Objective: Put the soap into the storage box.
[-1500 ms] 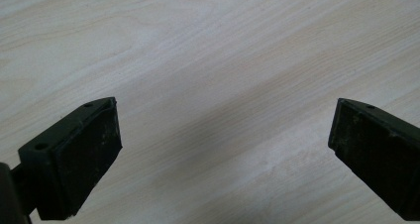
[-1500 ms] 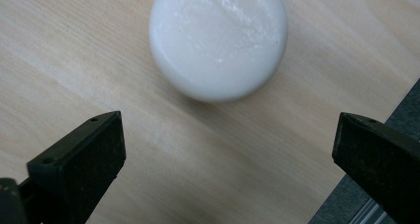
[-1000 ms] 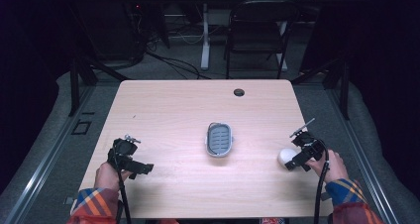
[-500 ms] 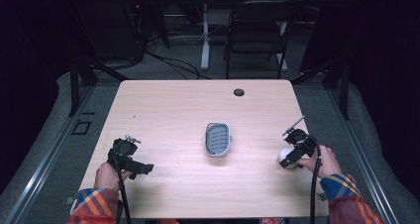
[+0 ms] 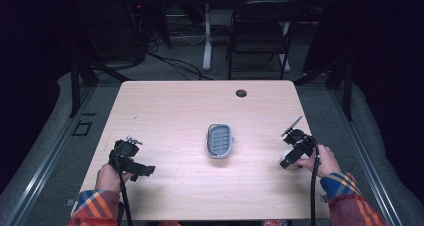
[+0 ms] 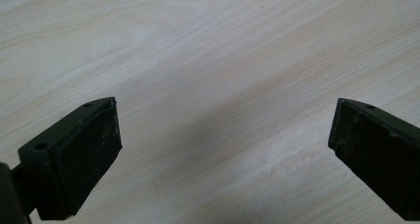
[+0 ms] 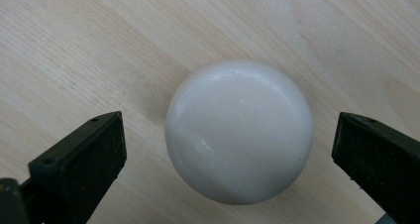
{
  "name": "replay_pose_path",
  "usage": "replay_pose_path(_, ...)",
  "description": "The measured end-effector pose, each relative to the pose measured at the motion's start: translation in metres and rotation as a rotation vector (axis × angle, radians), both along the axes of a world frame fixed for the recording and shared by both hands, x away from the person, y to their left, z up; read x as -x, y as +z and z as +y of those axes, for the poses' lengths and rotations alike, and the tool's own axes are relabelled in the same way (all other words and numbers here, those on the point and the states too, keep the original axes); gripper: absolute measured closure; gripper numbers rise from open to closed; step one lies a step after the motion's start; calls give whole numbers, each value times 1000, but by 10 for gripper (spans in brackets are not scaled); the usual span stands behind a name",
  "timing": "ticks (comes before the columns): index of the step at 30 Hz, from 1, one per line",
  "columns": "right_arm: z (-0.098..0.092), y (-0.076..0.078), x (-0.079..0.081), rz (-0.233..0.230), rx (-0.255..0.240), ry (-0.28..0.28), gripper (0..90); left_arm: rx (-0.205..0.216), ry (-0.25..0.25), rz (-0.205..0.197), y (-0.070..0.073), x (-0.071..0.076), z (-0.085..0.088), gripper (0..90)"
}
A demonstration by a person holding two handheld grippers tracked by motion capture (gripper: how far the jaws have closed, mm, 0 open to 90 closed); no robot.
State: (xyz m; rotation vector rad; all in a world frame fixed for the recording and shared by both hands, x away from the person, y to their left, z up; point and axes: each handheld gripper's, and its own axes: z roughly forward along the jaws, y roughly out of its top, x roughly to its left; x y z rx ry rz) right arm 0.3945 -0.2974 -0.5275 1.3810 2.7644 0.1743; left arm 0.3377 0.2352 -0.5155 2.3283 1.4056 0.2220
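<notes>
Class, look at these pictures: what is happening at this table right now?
A person holds a gripper in each hand at a wooden table. The right gripper hangs open over a white rounded object, a jaw on either side, not touching it. The left gripper is open above bare wood. A grey slotted tray sits mid-table.

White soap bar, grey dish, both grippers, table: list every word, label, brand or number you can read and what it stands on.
No readable text anywhere.
White soap bar: smooth and plain, no stamp or brand on the side that shows.
Grey dish: ribbed inside, no label to be made out; too small to be sure.
Right gripper and left gripper: black fingers unmarked.
Table: bare wood grain, no sign.
</notes>
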Motion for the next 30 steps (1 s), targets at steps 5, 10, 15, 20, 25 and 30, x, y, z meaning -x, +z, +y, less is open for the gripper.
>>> replay_pose_path(5, 0, -2, 0, -3, -1, -6, 58, -1, -2, 1, 0, 0, 0, 0)
replay_pose_path(10, 1, -6, 1, -19, -5, -23, 153, -2, -3, 1, 0, 0, -1, 0)
replay_pose_path(15, 0, -4, -2, 16, 57, 22, 200, -3, -6, 5, -1, 0, -1, 0)
replay_pose_path(20, 1, -7, -2, 12, 46, 11, 231, -4, -8, 8, -1, 0, -1, 0)
replay_pose_path(25, 2, -11, 0, -10, 23, -12, 234, -6, -11, 13, -1, 0, -2, 0)
replay_pose_path(30, 2, -9, -3, 16, 56, 12, 235, -7, -13, 14, -1, 0, -2, 0)
